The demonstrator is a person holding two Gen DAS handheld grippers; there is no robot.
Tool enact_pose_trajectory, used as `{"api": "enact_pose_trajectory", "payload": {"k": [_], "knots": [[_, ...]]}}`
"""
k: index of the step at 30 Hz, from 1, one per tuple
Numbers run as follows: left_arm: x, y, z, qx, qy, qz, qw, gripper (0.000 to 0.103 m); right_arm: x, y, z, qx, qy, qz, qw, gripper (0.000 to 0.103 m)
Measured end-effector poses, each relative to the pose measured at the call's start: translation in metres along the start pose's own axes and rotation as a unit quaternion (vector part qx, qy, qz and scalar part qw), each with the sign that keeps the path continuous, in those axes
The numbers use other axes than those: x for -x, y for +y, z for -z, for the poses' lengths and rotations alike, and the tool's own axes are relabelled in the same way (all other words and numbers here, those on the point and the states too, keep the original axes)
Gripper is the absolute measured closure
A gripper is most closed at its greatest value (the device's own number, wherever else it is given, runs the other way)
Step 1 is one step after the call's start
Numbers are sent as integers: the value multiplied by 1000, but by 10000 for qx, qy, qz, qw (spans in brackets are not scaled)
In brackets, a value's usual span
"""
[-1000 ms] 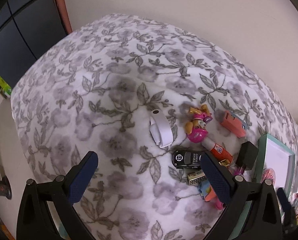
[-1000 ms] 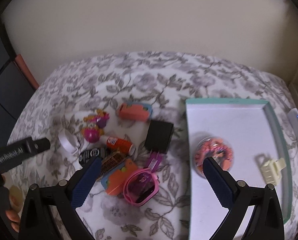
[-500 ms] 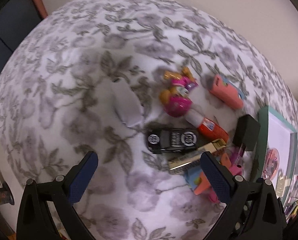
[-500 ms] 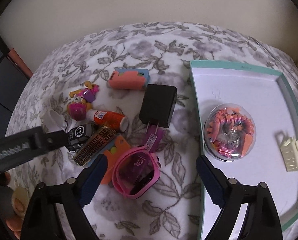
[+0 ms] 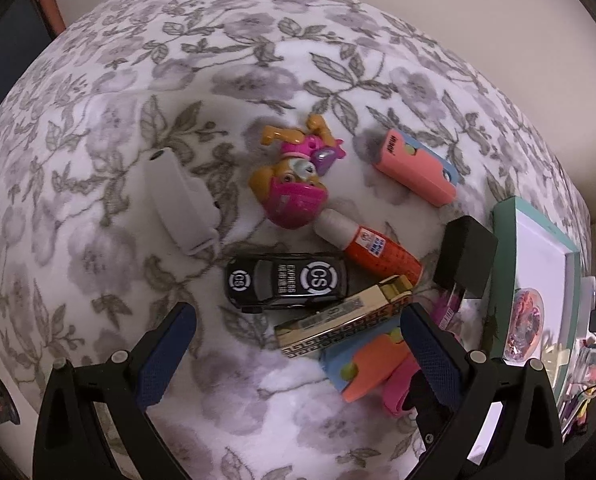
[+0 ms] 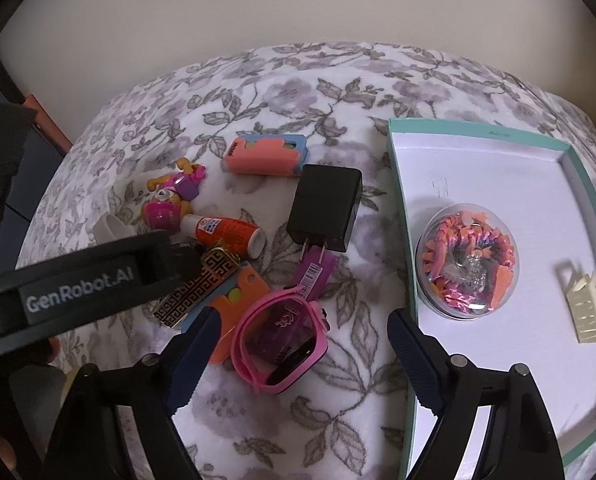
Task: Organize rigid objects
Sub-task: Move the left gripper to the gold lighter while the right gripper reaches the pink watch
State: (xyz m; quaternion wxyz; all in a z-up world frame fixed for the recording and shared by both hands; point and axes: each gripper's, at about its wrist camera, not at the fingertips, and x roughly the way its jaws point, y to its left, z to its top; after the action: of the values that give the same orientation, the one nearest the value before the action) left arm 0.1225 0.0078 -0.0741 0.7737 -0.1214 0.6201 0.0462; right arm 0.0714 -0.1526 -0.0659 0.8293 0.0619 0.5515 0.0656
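A pile of small objects lies on the floral cloth. In the left wrist view my open left gripper hovers just above a black toy car and a gold patterned box. A pink dog toy, an orange glue bottle, a white band and a pink case lie beyond. In the right wrist view my open right gripper hovers over pink sunglasses. A black charger lies beyond them. The left gripper's body hides the car there.
A teal-rimmed white tray at the right holds a clear dome of pink-orange pieces and a cream hair clip. An orange and blue case lies under the sunglasses. A wall stands behind the table.
Both grippers have moved down and forward toward the pile. The left one has closed in on the black car and the right one on the pink sunglasses. Both stay open.
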Motion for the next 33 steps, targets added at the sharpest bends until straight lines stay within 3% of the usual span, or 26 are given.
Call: {"api": "enact_pose_trajectory", "payload": {"k": [16,17,18,19,23,28,32,33], "knots": [[-9,-13,-4,-86,-64,178,9998,3,-6,-3,3,-165,208,-269,9993,21],[-10,-11,-4,-80,-64,183,9998,5,-7,-2,4,-154,242,-266,9992,21],[-11,-11,-4,-69,-67,176,9998,15,-9,-3,4,-149,266,-265,9992,21],[-11,-11,-4,-72,-50,169,9998,18,-10,-3,5,-146,292,-265,9991,21],[-12,-10,-2,-122,-70,97,9999,20,-16,-3,8,-126,389,-249,9989,21],[-11,-13,1,-263,18,-92,9996,35,-20,0,10,-44,451,-227,9987,23],[-11,-19,3,-408,83,-130,9990,45,-21,1,9,-53,439,-302,9986,35],[-11,-22,5,-450,96,-151,9988,54,-21,1,9,-58,439,-370,9983,41]]}}
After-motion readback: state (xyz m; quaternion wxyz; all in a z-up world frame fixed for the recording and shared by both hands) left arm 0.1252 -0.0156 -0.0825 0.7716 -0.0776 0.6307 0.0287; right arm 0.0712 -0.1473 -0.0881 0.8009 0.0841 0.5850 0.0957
